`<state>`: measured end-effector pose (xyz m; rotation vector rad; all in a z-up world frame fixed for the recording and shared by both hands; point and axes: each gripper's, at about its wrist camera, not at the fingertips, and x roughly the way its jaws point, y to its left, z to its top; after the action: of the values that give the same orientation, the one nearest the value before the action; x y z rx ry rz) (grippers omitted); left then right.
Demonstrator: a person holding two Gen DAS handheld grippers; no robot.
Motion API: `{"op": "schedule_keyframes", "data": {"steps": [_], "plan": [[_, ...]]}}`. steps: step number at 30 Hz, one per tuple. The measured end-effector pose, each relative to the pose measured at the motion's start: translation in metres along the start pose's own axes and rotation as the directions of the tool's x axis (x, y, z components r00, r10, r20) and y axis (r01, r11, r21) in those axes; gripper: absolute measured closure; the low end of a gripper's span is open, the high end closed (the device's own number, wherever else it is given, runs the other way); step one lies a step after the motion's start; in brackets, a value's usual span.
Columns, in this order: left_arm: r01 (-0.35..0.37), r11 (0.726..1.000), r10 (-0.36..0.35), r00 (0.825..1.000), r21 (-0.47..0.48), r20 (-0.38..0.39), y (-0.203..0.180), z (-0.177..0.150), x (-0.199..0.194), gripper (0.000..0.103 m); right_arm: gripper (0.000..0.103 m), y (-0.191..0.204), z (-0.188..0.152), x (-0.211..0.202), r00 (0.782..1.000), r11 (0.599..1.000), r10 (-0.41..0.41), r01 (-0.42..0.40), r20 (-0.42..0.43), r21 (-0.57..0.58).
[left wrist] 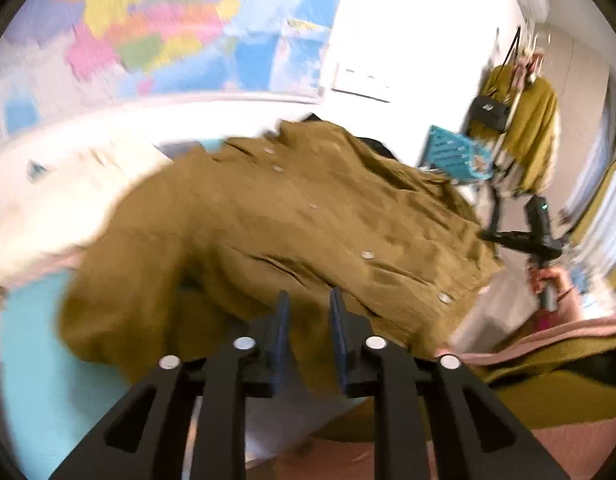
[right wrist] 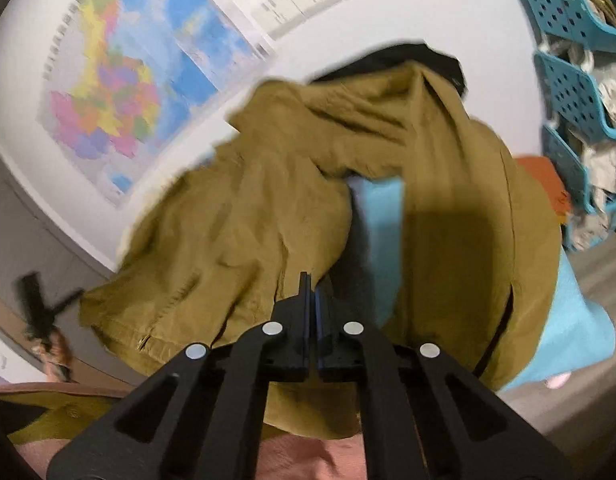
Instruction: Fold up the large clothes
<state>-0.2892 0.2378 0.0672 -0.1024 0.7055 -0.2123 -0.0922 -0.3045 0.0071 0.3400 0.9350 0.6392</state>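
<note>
An olive-brown button-up jacket (left wrist: 292,224) hangs lifted in the air over a turquoise surface (left wrist: 40,360). My left gripper (left wrist: 308,304) has its jaws a little apart with jacket fabric between them; the fabric looks held. The right gripper shows far right in the left wrist view (left wrist: 504,236), in a hand. In the right wrist view the same jacket (right wrist: 260,216) hangs bunched, and my right gripper (right wrist: 311,284) is shut on a fold of it. The turquoise surface (right wrist: 380,216) shows through a gap in the cloth.
A coloured wall map (right wrist: 120,92) hangs behind. Turquoise perforated baskets (right wrist: 568,60) with clutter stand at the right. A coat rack with a mustard garment (left wrist: 532,128) and a black bag stands far right. My pink and olive clothing (left wrist: 548,380) is close below.
</note>
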Motion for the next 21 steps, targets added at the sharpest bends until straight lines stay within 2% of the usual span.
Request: {"op": "schedule_keyframes", "data": {"steps": [1,5,6,7,10,11,12,13,15,16,20,21], "plan": [[-0.018,1.000,0.018,1.000,0.010,-0.022,0.000,-0.004,0.003,0.050,0.100,-0.003,-0.002,0.006,1.000,1.000,-0.005,0.005,-0.030,-0.002],[-0.068,0.998,0.066,0.986,-0.007,-0.150,0.007,-0.031,0.044,0.045,0.094,-0.005,-0.007,0.012,0.998,0.999,-0.041,0.041,-0.056,-0.004],[-0.051,0.999,0.048,0.986,-0.018,-0.160,0.006,-0.032,0.052,0.043,0.088,-0.004,-0.005,0.010,0.998,0.999,-0.039,0.039,-0.057,-0.010],[-0.037,0.999,0.034,0.986,-0.015,-0.164,0.003,-0.033,0.060,0.042,0.072,-0.002,-0.003,0.006,0.998,0.999,-0.045,0.044,-0.050,-0.022],[-0.047,0.998,0.051,0.987,0.031,-0.155,-0.006,-0.030,0.072,0.041,0.045,0.007,0.010,-0.017,0.995,0.993,-0.088,0.091,0.039,-0.079],[-0.023,0.999,0.027,0.989,0.033,-0.143,-0.008,-0.024,0.076,0.039,0.039,0.007,0.018,-0.028,0.990,0.990,-0.110,0.117,0.086,-0.079],[-0.011,0.999,0.015,0.992,0.036,-0.126,-0.012,-0.018,0.080,0.036,0.026,0.003,0.025,-0.035,0.983,0.987,-0.134,0.143,0.125,-0.070],[-0.016,0.999,0.021,0.995,0.046,-0.101,-0.014,-0.010,0.083,0.032,0.022,-0.002,0.032,-0.039,0.974,0.982,-0.166,0.177,0.152,-0.065],[-0.014,0.998,0.018,0.997,0.054,-0.079,-0.018,0.001,0.090,0.032,0.017,-0.016,0.046,-0.036,0.954,0.963,-0.255,0.265,0.158,-0.048],[-0.011,0.999,0.014,0.997,0.050,-0.073,-0.019,0.007,0.095,0.032,0.016,-0.021,0.049,-0.031,0.954,0.960,-0.266,0.275,0.140,-0.049],[0.041,0.999,-0.040,0.997,0.020,-0.070,-0.021,0.026,0.117,0.032,0.017,-0.041,0.061,0.005,0.944,0.940,-0.327,0.331,0.049,-0.088],[0.049,0.998,-0.047,0.996,0.026,-0.073,-0.023,0.029,0.122,0.032,0.022,-0.045,0.063,0.015,0.941,0.936,-0.337,0.337,0.024,-0.099]]}}
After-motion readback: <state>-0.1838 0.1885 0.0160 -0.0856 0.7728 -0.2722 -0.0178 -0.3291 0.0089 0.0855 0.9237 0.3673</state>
